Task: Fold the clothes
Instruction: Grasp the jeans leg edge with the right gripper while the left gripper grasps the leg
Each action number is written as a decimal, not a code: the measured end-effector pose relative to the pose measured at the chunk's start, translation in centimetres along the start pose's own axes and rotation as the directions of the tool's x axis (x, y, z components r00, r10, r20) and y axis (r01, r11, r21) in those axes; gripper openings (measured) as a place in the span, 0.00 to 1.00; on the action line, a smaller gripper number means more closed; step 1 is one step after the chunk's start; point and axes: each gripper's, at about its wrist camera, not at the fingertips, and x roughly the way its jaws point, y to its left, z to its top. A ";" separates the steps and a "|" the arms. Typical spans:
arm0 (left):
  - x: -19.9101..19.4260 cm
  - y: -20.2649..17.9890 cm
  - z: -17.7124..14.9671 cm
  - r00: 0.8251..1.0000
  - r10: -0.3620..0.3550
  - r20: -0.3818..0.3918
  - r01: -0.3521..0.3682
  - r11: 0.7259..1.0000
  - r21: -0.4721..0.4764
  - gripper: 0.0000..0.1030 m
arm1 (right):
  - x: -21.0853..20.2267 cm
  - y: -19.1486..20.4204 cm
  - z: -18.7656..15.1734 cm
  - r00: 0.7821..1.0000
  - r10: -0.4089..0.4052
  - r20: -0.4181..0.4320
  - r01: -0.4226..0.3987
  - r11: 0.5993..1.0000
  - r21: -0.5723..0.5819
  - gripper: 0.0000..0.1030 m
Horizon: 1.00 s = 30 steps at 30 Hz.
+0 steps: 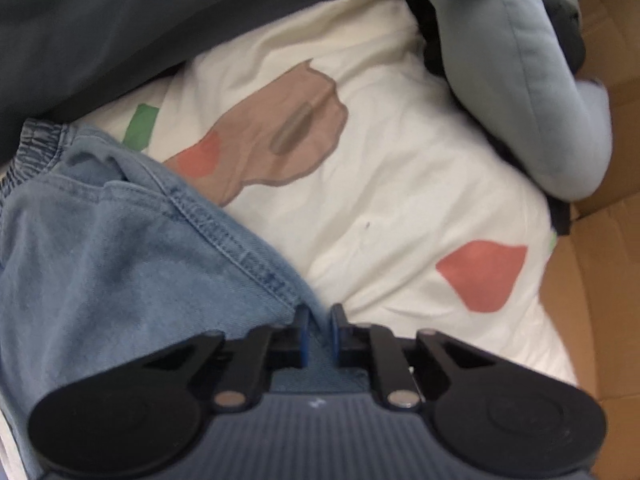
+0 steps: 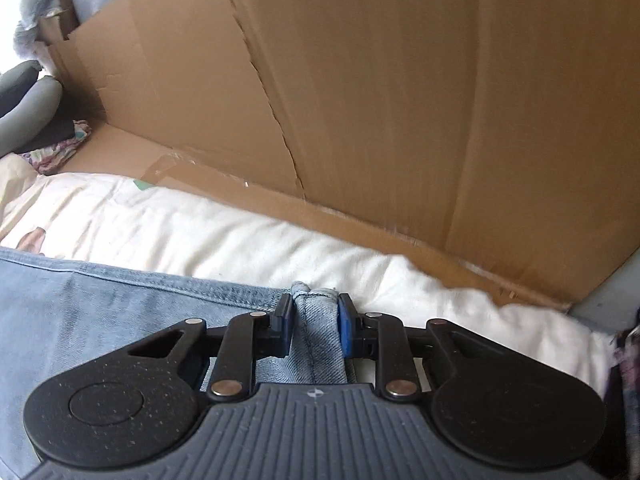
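A light blue denim garment (image 1: pixel 120 248) with an elastic waistband lies over a white quilt (image 1: pixel 392 184) printed with red, green and brown shapes. My left gripper (image 1: pixel 319 320) is shut on a hemmed edge of the denim. In the right wrist view the same denim (image 2: pixel 100 320) spreads to the left, and my right gripper (image 2: pixel 314 314) is shut on a bunched seam of it, over the white quilt (image 2: pixel 240 240).
A dark grey garment (image 1: pixel 140 28) and a pale blue-grey sleeve (image 1: pixel 532 92) lie at the far side of the quilt. Cardboard box walls (image 2: pixel 360 92) stand close behind the quilt. Grey clothes (image 2: pixel 28 112) and a patterned cloth (image 2: pixel 60 148) lie far left.
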 end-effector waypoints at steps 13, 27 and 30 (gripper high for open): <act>-2.3 -0.2 0.6 0.993 -0.067 0.096 0.068 0.998 0.000 0.00 | -3.3 0.7 2.5 0.984 -0.061 0.167 0.064 0.998 -0.013 0.20; -2.2 0.3 2.8 0.998 -0.062 -0.003 0.062 0.998 0.028 0.18 | -0.7 -0.3 2.9 0.987 -0.108 0.120 0.104 0.994 0.044 0.20; -1.5 0.4 1.6 0.993 -0.102 -0.061 0.104 0.994 0.025 0.38 | -0.5 -0.3 2.6 0.986 -0.114 0.122 0.109 0.993 0.045 0.20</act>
